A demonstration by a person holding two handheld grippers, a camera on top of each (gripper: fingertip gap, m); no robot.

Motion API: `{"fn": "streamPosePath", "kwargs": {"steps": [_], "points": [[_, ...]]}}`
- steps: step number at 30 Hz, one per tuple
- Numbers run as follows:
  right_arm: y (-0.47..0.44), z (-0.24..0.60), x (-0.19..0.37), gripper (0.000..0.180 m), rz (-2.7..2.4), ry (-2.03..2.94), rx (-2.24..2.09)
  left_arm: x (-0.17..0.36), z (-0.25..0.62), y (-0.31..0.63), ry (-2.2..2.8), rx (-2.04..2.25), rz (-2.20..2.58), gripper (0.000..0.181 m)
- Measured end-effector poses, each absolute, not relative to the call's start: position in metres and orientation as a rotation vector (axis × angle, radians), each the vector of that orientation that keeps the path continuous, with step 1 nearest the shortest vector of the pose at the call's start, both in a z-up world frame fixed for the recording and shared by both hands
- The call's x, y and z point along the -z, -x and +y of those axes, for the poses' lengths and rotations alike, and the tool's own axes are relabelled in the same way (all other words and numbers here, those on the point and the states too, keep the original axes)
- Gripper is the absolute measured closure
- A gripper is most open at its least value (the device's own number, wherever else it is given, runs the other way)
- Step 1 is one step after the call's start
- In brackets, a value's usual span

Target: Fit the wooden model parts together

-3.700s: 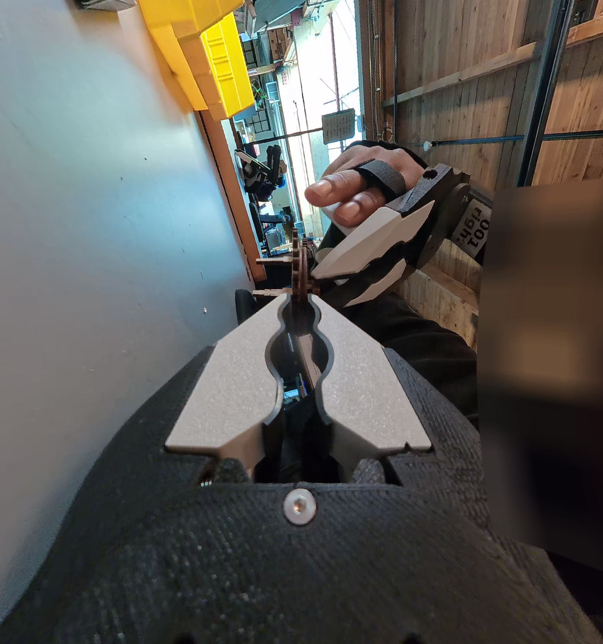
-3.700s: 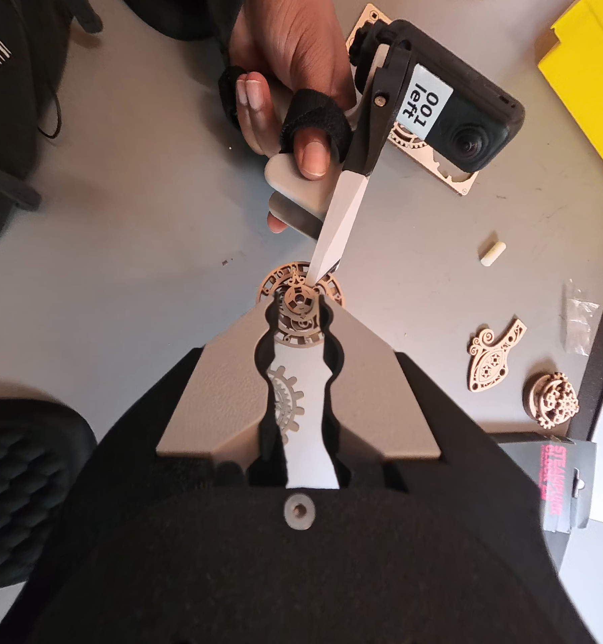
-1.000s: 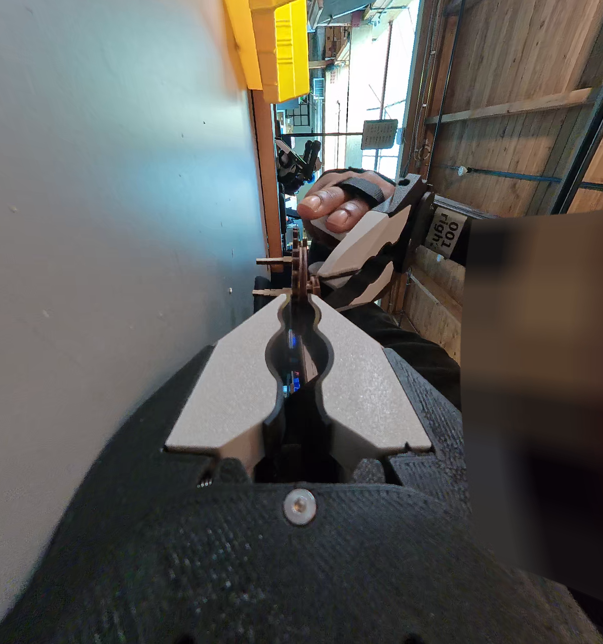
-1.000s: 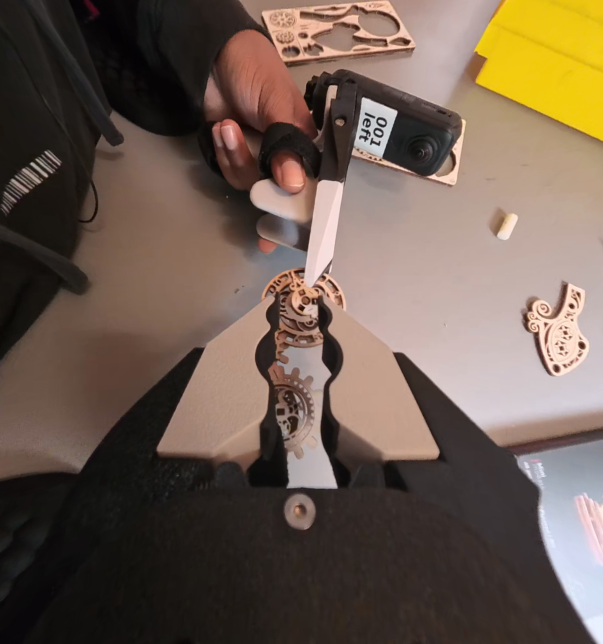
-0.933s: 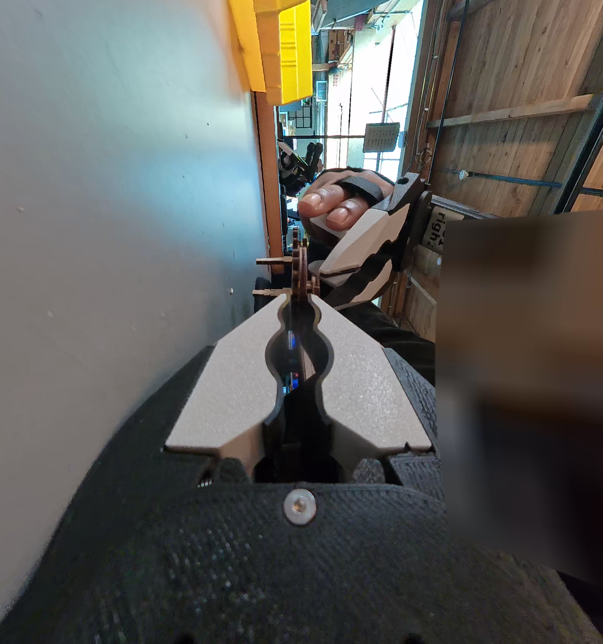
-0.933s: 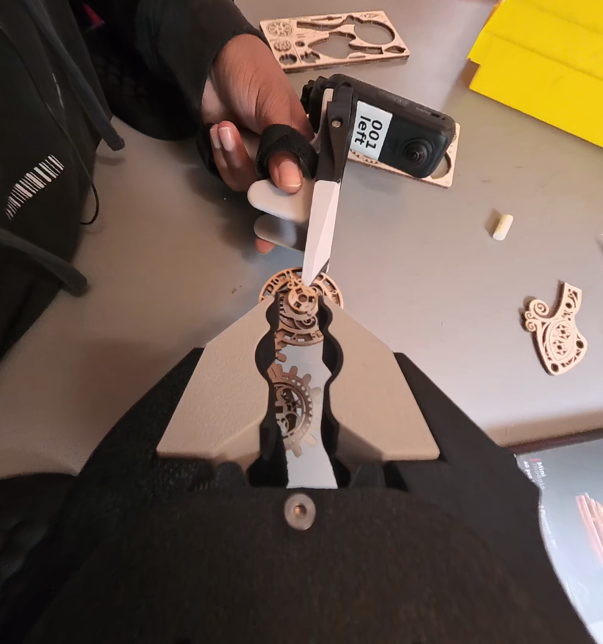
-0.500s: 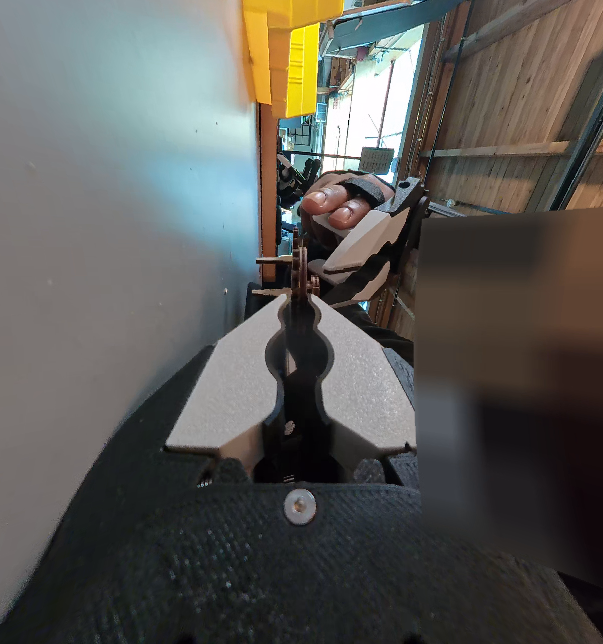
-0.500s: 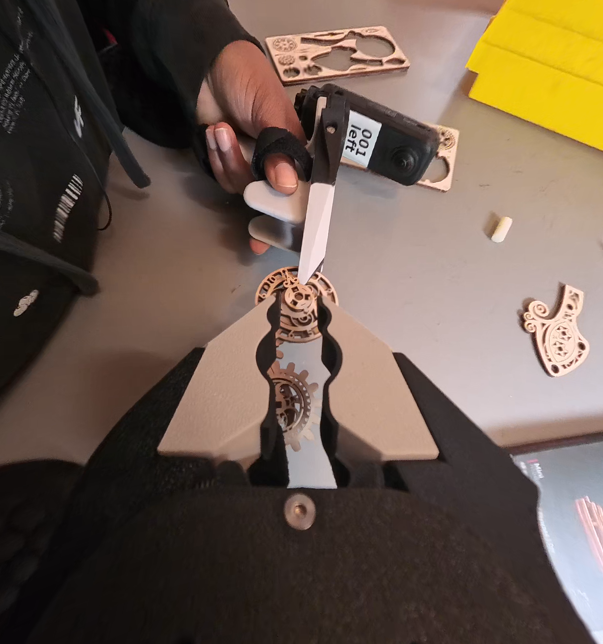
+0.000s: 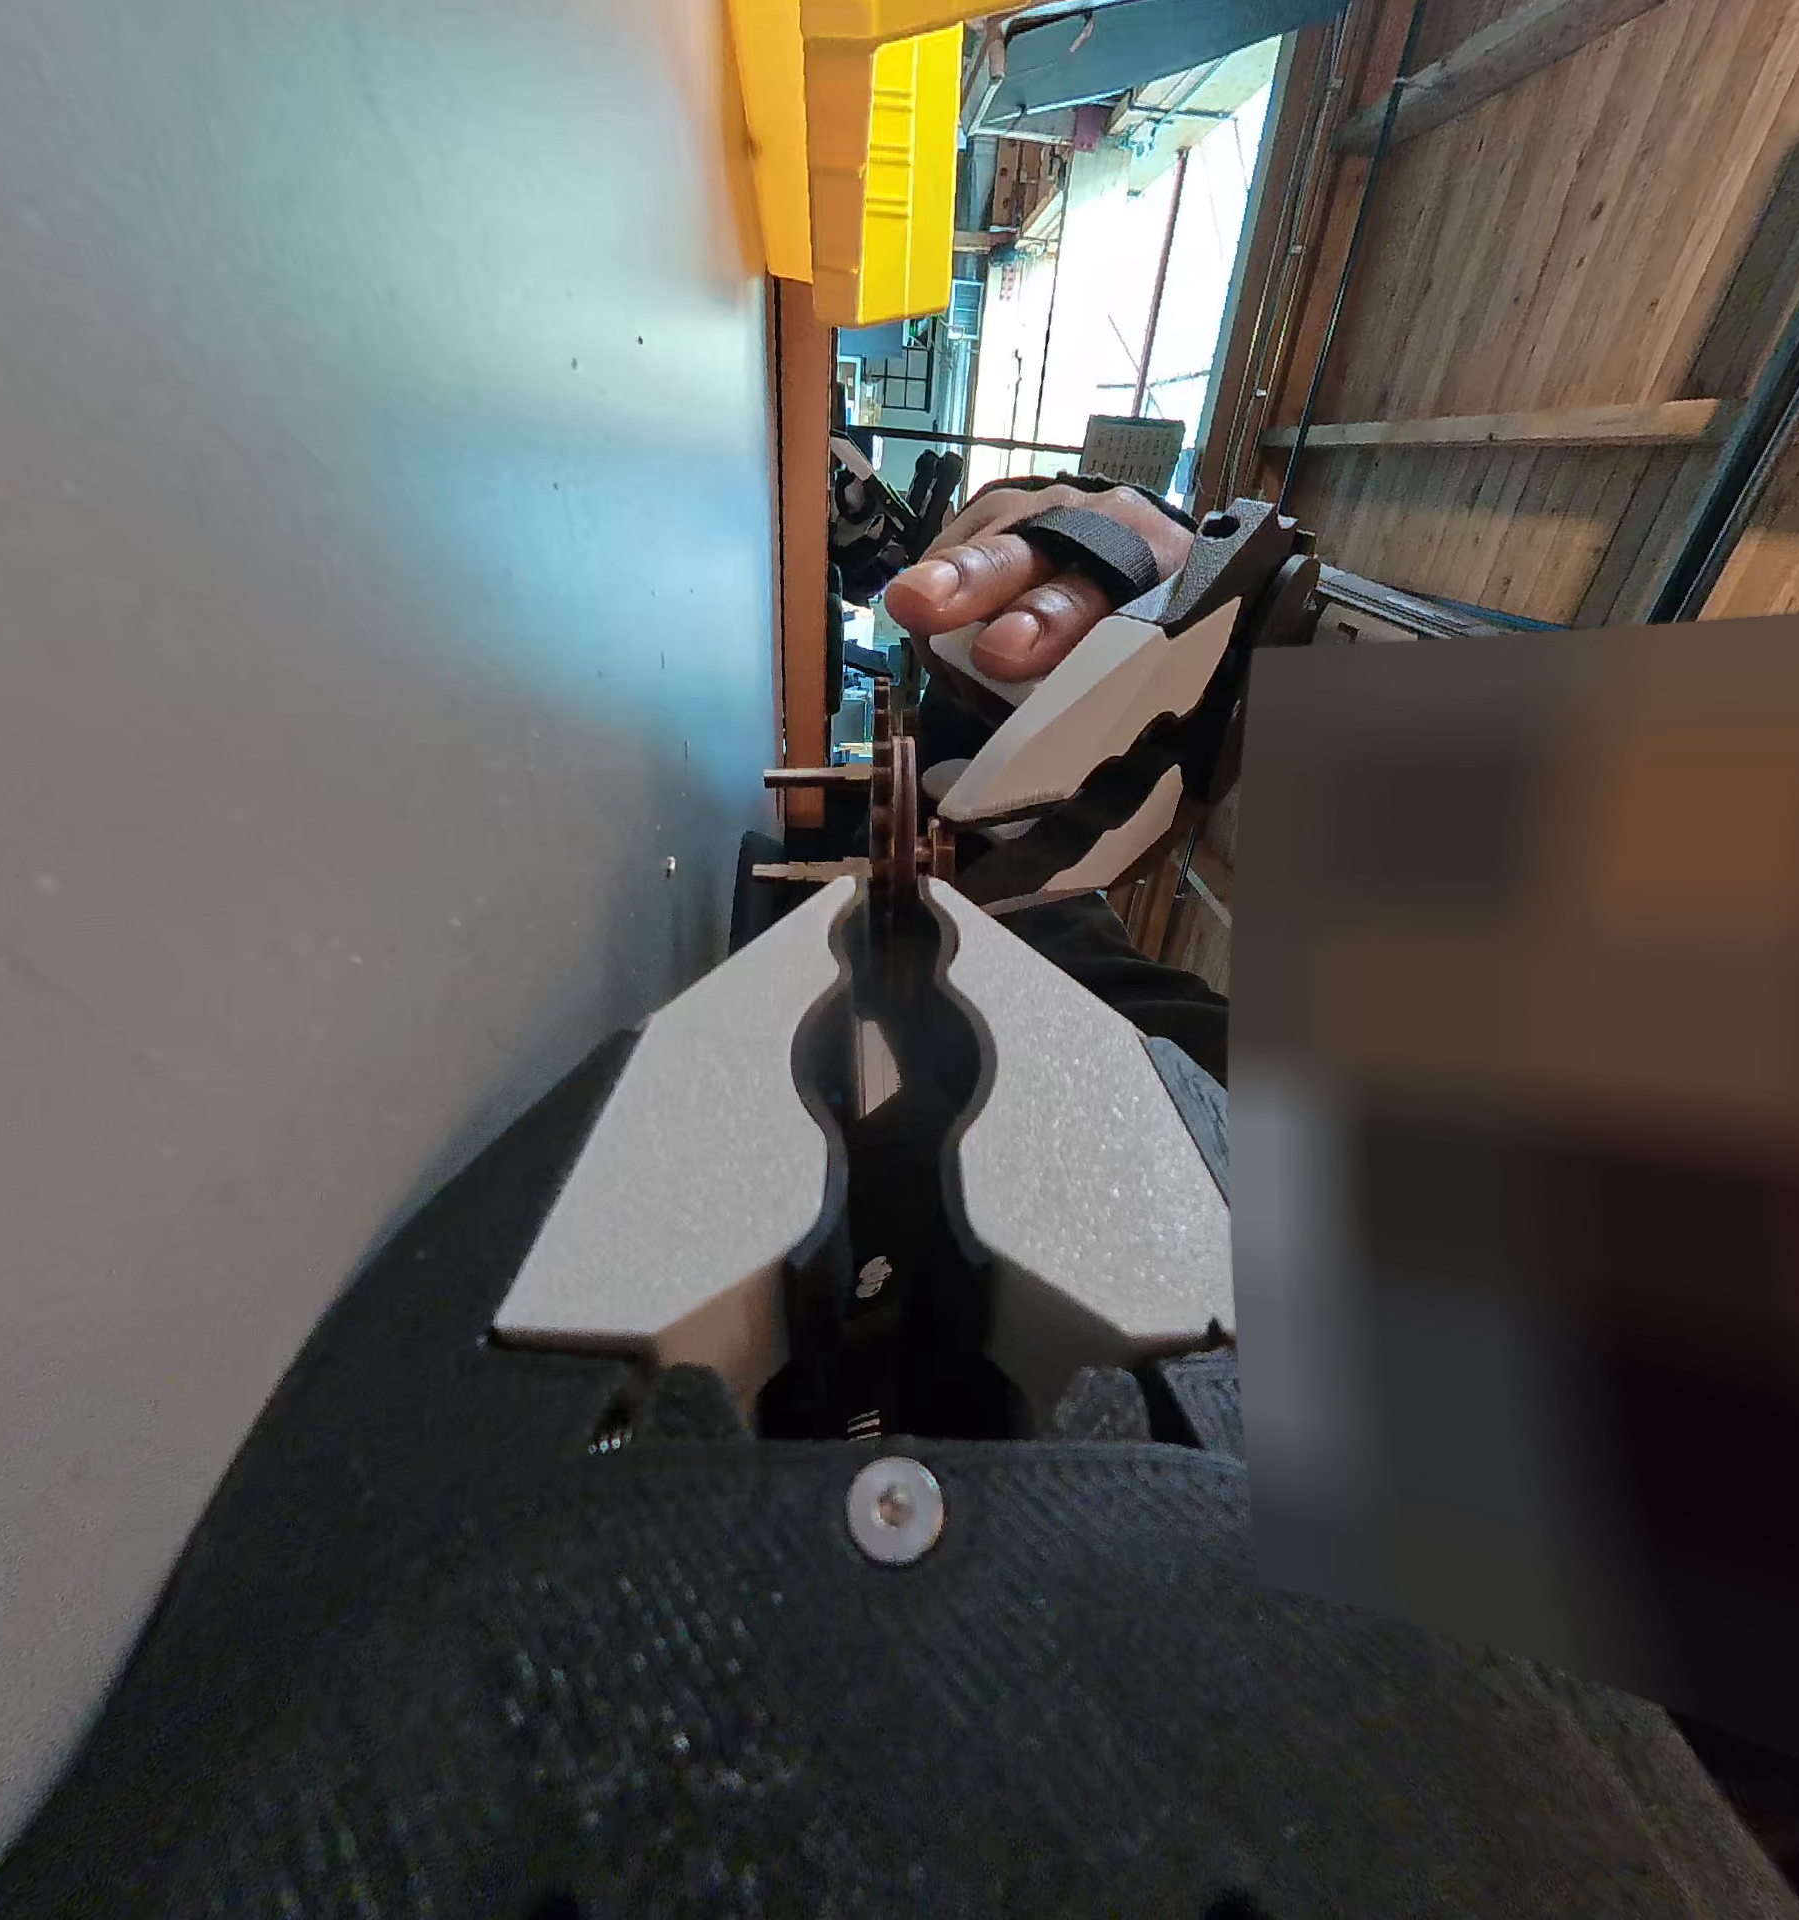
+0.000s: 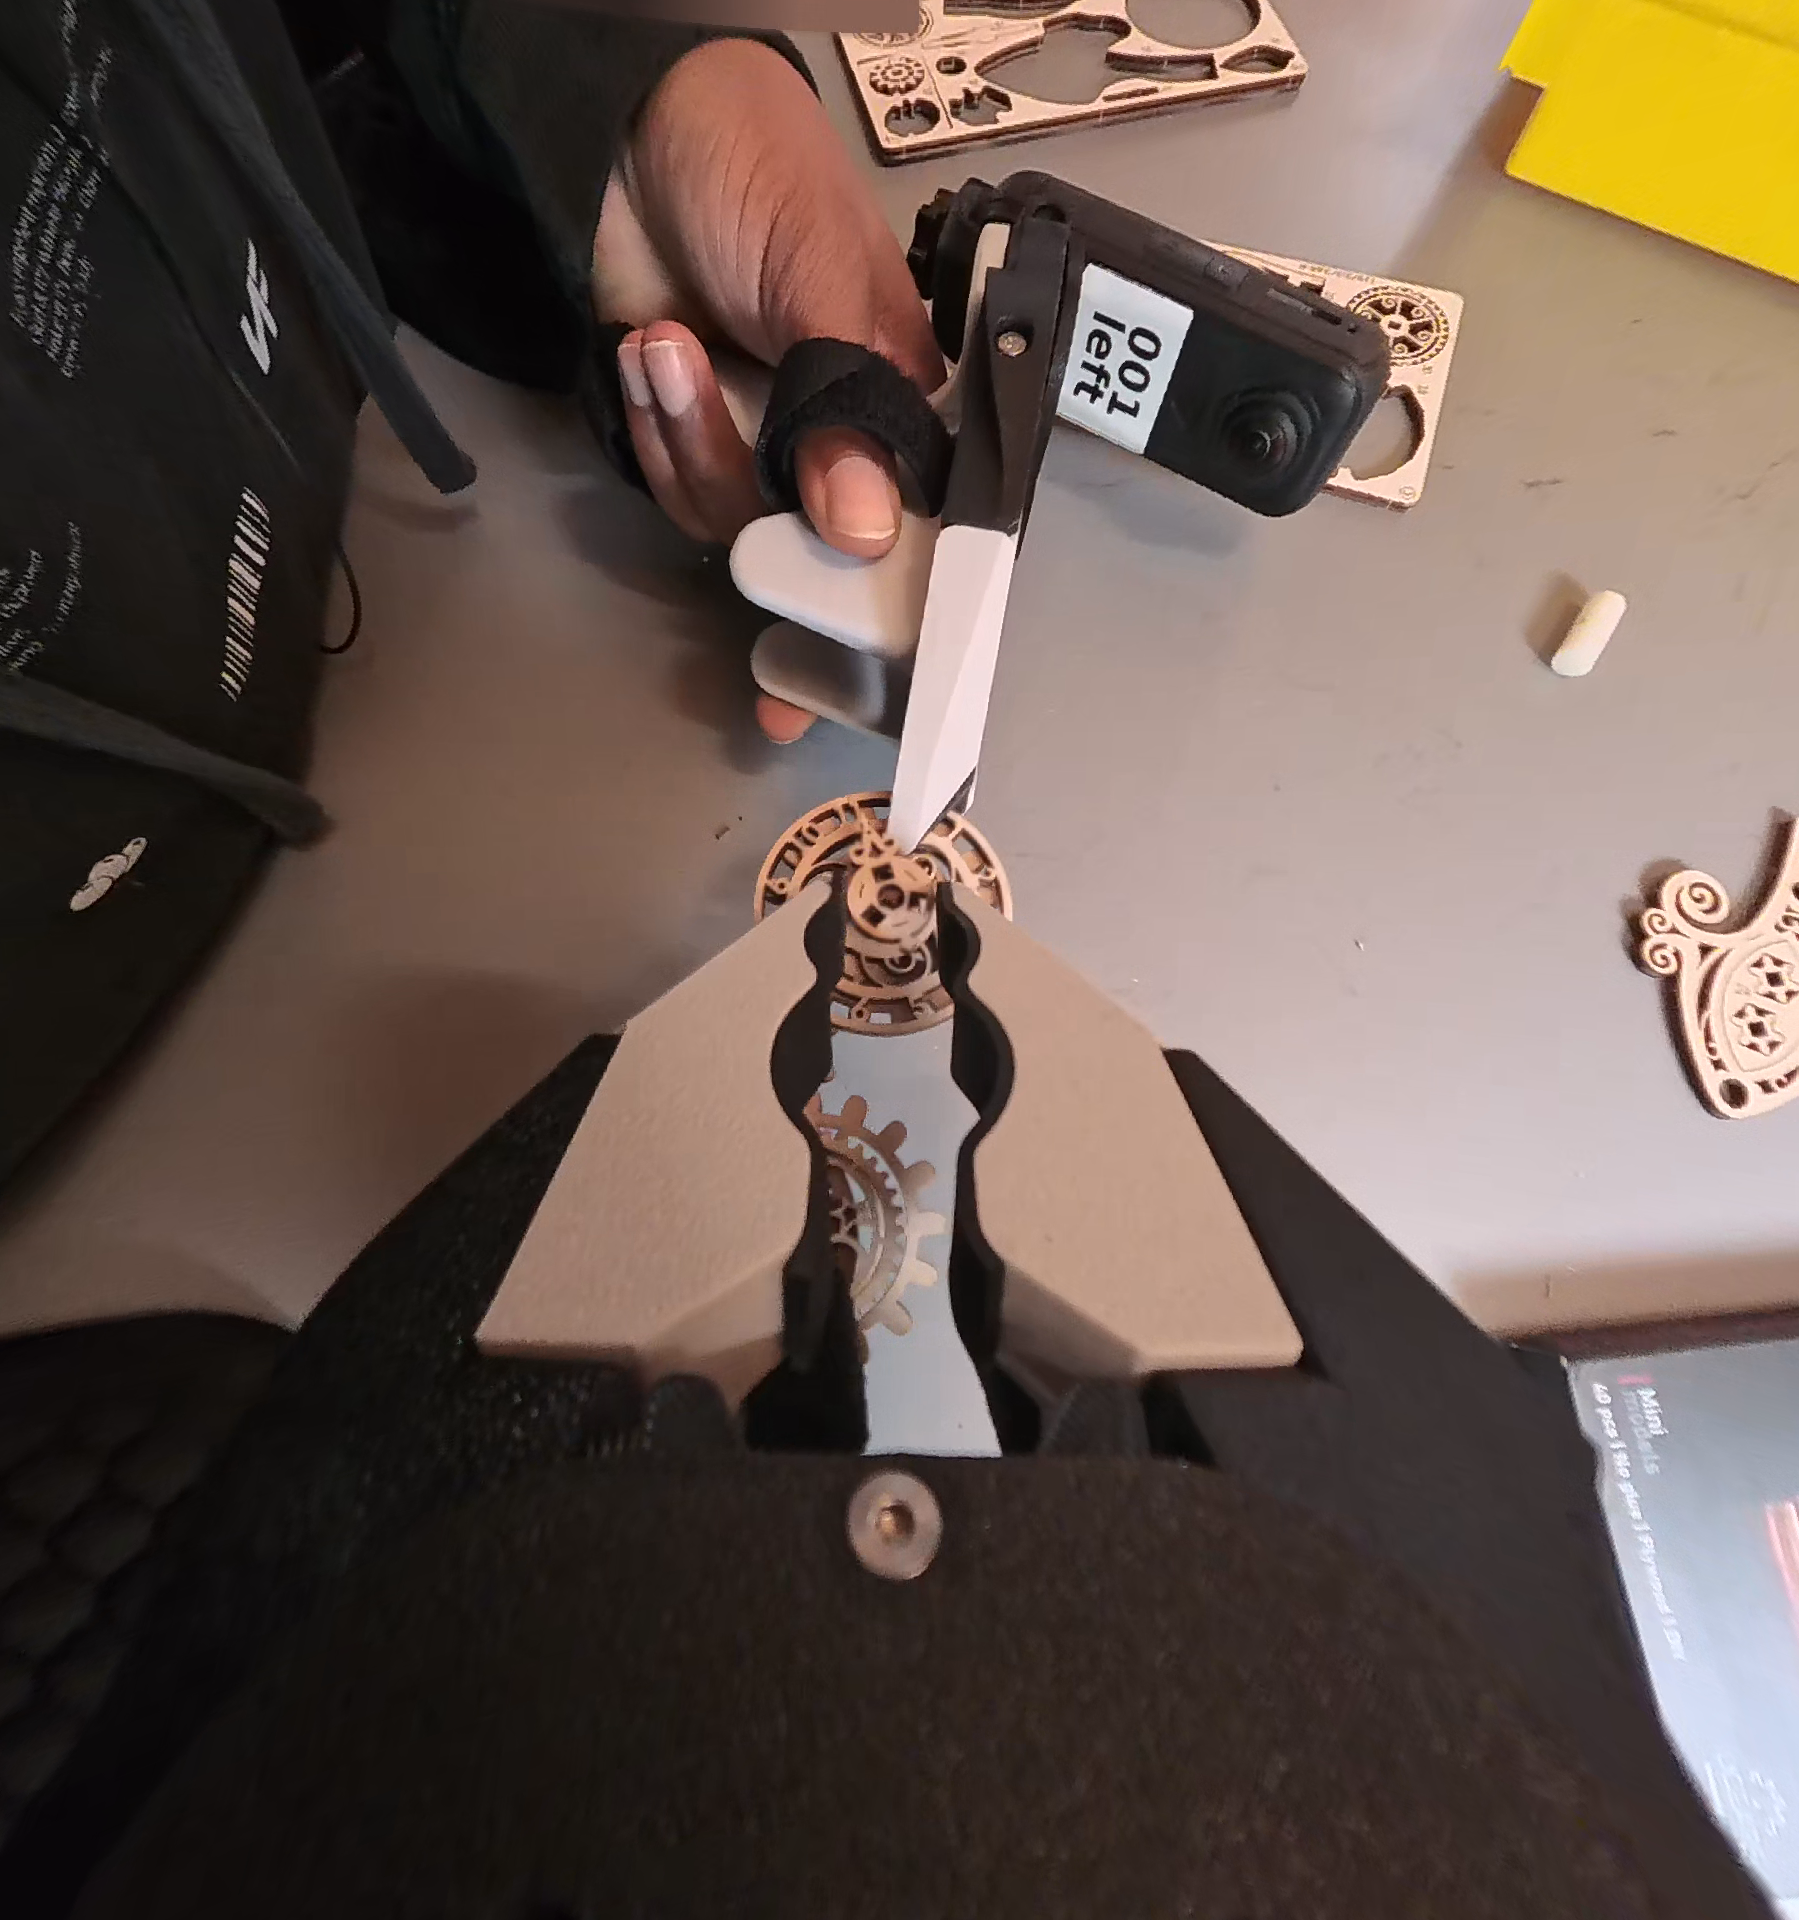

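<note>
A round wooden dial ring (image 10: 978, 868) is held above the grey table (image 10: 1290, 831). My left gripper (image 9: 893, 891) is shut on its edge; the ring shows edge-on (image 9: 897, 800) with two pegs sticking out to the left. In the right wrist view the left gripper (image 10: 921, 821) comes down from above. My right gripper (image 10: 890, 914) is shut on a small round wooden hub (image 10: 890, 896) at the ring's centre. It also shows in the left wrist view (image 9: 952, 821), reaching in from the right. A wooden gear (image 10: 879, 1216) lies on the table below my right fingers.
An ornate wooden piece (image 10: 1747, 977), a small white cylinder (image 10: 1586, 634) and two punched wooden sheets (image 10: 1071, 73) (image 10: 1404, 332) lie on the table. Yellow bins (image 10: 1705, 114) stand at the back right. A dark box (image 10: 1726, 1558) is at the front right. A person's dark clothing (image 10: 95, 520) fills the left.
Both grippers keep their hold on the ring and hub. The held parts and both grippers have drifted over the table, and the left gripper now looms larger in the right wrist view.
</note>
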State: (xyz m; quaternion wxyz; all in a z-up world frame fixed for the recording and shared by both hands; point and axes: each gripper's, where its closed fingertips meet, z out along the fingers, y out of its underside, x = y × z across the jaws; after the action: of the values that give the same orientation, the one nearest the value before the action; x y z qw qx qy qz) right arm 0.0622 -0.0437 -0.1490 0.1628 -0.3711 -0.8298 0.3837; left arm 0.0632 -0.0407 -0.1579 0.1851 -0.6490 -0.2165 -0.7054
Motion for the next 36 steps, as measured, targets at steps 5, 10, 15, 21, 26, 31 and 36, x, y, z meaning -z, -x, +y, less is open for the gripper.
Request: {"fn": "streamPosePath", "kwargs": {"steps": [5, 10, 15, 21, 26, 31, 36], "points": [[-0.063, -0.046, 0.149, 0.165, -2.387, 1.046, -1.099, 0.158, -0.042, -0.065, 1.833, 1.99, -0.6, 0.175], [-0.065, -0.049, 0.149, 0.165, -2.41, 1.038, -1.116, 0.158, -0.044, -0.066, 1.838, 1.994, -0.583, 0.176], [-0.067, -0.051, 0.15, 0.165, -2.451, 1.015, -1.126, 0.158, -0.046, -0.069, 1.848, 1.996, -0.554, 0.176], [-0.07, -0.054, 0.15, 0.165, -2.508, 0.972, -1.128, 0.156, -0.047, -0.071, 1.86, 1.994, -0.512, 0.175], [-0.073, -0.056, 0.15, 0.165, -2.553, 0.936, -1.128, 0.155, -0.049, -0.073, 1.873, 1.989, -0.475, 0.175], [-0.074, -0.057, 0.15, 0.165, -2.569, 0.915, -1.128, 0.154, -0.05, -0.073, 1.869, 1.992, -0.468, 0.175], [-0.072, -0.058, 0.149, 0.165, -2.553, 0.916, -1.129, 0.153, -0.05, -0.073, 1.862, 1.997, -0.47, 0.175]]}}
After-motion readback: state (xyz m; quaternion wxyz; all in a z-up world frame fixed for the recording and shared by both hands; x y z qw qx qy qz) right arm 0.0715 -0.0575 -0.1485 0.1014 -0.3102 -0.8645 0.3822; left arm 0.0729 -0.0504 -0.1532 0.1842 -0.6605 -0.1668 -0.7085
